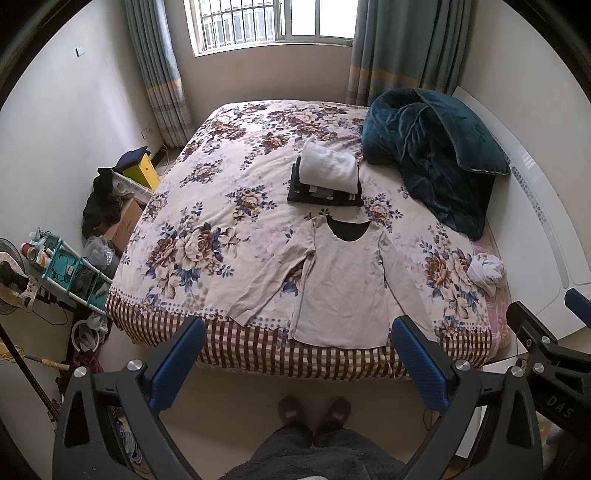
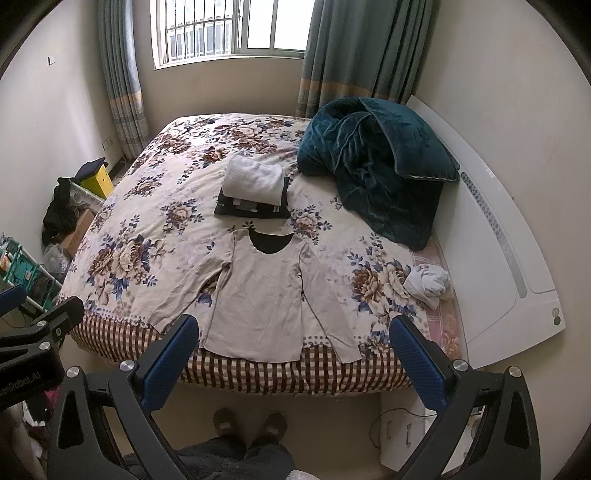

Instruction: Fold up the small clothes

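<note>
Beige long-sleeve top [image 1: 341,288] laid flat, face up, on bed [image 1: 207,221], hem at near edge, sleeves spread to both sides, dark lining visible at neckline. Directly ahead of both grippers, not touched.

Left gripper [image 1: 297,350] held wide open above floor, short of bed edge, nothing between blue pads [image 1: 173,363]. Right gripper [image 2: 293,349] likewise spread wide, empty, also short of bed edge; seen at right edge of left view.

Beyond top: folded stack [image 1: 327,181], white piece over dark ones, apart from neckline. Ahead-right: teal blanket [image 1: 428,147] heaped near white headboard [image 1: 532,206]. Right of top: crumpled white garment [image 2: 428,282] on pink sheet strip. Nothing between grippers and top.

Writing: "DAS" on right gripper body in left view; "...enRobot.AI" partly readable on left gripper body in right view.

Surface: floral cover, brown-check border along near edge. Barred window [image 2: 229,29] and grey-blue curtains [image 2: 122,81] at far wall. Ahead-left on floor: yellow box [image 1: 142,170], cardboard box, dark clothes, teal rack [image 1: 62,266]. Slippered feet [image 1: 314,411] below, pale floor.
</note>
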### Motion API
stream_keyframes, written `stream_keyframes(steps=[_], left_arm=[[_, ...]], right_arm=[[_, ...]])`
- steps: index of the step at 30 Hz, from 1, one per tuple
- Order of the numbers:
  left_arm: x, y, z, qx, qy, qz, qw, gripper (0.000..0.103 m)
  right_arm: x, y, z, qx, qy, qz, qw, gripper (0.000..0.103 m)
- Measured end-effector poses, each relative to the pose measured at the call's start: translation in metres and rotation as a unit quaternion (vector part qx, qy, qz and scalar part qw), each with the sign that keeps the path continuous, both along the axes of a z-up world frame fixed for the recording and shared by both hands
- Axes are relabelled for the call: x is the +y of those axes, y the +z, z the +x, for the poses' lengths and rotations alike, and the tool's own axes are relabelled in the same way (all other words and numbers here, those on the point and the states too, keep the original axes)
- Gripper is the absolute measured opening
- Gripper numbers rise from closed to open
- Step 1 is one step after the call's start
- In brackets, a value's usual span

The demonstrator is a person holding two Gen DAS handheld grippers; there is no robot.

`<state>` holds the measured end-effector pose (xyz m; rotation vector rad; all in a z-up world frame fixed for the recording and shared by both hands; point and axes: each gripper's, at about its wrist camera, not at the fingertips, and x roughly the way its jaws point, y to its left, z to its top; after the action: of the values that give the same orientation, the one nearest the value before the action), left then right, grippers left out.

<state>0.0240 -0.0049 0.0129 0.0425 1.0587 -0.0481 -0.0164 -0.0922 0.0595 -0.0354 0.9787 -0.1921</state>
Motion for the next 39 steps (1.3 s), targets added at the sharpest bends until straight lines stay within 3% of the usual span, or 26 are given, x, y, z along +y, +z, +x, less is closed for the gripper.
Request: stream_keyframes(steps=[19, 22, 30, 35, 39], left_arm=[[-0.003, 0.005, 0.009, -0.004, 0.000, -0.003, 1.0000, 0.103], [-0.007, 0.020, 0.024, -0.005, 0.001, -0.002, 1.0000, 0.103], [-0.012, 0.025, 0.033, -0.006, 0.001, -0.001, 1.0000, 0.103], [-0.015, 0.022, 0.038, -0.007, -0.005, 0.000, 1.0000, 0.103], [-0.021, -0.002, 0.059, -0.033, -0.011, 0.013, 0.9993, 0.103]], right_arm=[[0.005, 0.006, 0.009, -0.003, 0.001, 0.000, 1.000, 0.103], [0.006, 0.006, 0.009, -0.004, 0.001, 0.000, 1.000, 0.103], [0.007, 0.006, 0.009, -0.004, 0.002, 0.000, 1.000, 0.103], [0.008, 0.005, 0.008, -0.004, 0.001, -0.001, 1.000, 0.103], [0.002, -0.003, 0.025, 0.001, -0.016, 0.002, 1.000, 0.103]])
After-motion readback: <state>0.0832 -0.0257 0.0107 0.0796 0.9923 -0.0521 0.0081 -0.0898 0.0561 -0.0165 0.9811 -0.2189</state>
